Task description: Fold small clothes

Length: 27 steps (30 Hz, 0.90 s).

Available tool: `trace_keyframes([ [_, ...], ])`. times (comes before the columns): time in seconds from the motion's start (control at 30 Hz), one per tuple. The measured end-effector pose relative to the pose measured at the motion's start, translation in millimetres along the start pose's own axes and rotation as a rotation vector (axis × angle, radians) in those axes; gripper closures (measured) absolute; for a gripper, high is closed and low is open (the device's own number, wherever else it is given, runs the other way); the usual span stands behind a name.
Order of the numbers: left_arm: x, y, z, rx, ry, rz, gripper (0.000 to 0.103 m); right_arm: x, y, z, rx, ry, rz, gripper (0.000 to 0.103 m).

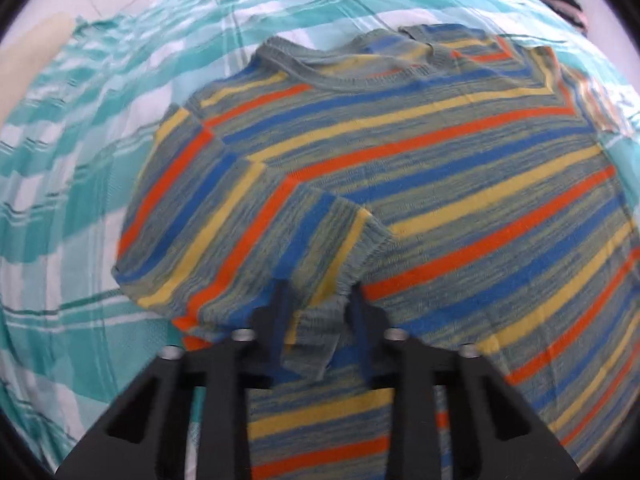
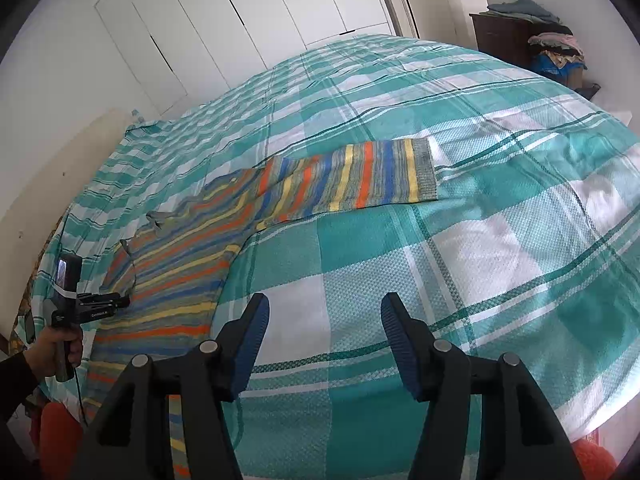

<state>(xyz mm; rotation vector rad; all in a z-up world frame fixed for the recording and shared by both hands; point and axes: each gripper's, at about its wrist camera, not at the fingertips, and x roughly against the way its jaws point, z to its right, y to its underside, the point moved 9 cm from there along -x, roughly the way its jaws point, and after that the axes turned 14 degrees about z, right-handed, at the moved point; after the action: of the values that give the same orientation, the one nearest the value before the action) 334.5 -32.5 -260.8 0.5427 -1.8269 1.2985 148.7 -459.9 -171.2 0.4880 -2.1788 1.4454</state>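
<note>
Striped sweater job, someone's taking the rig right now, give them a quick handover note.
Left gripper: shut on the cuff of the striped sweater, its left sleeve folded in across the body.
Right gripper: open, empty, over the checked bedspread.
Sweater lies flat on the bed; the other sleeve is stretched straight out.
Done: first sleeve brought in.
Left: release the cuff, fold the other sleeve in, then fold the body.

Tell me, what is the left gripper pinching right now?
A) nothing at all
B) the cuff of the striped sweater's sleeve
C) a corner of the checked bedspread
B: the left gripper has the striped sweater's sleeve cuff bunched between its closed fingers.
</note>
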Motion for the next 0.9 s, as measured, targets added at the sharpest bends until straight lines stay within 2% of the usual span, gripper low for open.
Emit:
trace_keyframes([
  [0.03,2,-1,-5,-0.007,-0.01,0.001,0.097,-1,1,0,0.0,0.003,-0.003,0.045],
  [0.13,28,-19,-42,0.136,-0.002,0.09,0.097,-3,2,1,0.002,0.011,-0.007,0.045],
  [0.23,63,-28,-124,0.386,-0.058,0.186,0.097,-2,1,0,0.01,0.014,0.0,0.045],
  [0.3,83,-19,-192,0.56,-0.128,0.228,0.097,-3,2,0,0.012,0.02,0.0,0.045],
  [0.37,89,2,-248,0.684,-0.199,0.223,0.097,-4,3,1,0.01,0.027,-0.003,0.045],
  [0.43,83,21,-275,0.731,-0.248,0.179,0.097,-6,4,1,0.012,0.032,-0.01,0.045],
  [0.53,65,49,-289,0.757,-0.278,0.105,0.097,-11,7,0,0.022,0.039,-0.024,0.045],
  [0.7,54,78,-286,0.814,-0.288,0.053,0.097,-15,13,-4,0.053,0.05,-0.043,0.045],
  [0.83,56,94,-302,0.892,-0.315,0.062,0.099,-17,16,-2,0.049,0.062,-0.057,0.045],
  [0.9,62,95,-312,0.943,-0.31,0.098,0.099,-18,17,0,0.048,0.066,-0.062,0.045],
])
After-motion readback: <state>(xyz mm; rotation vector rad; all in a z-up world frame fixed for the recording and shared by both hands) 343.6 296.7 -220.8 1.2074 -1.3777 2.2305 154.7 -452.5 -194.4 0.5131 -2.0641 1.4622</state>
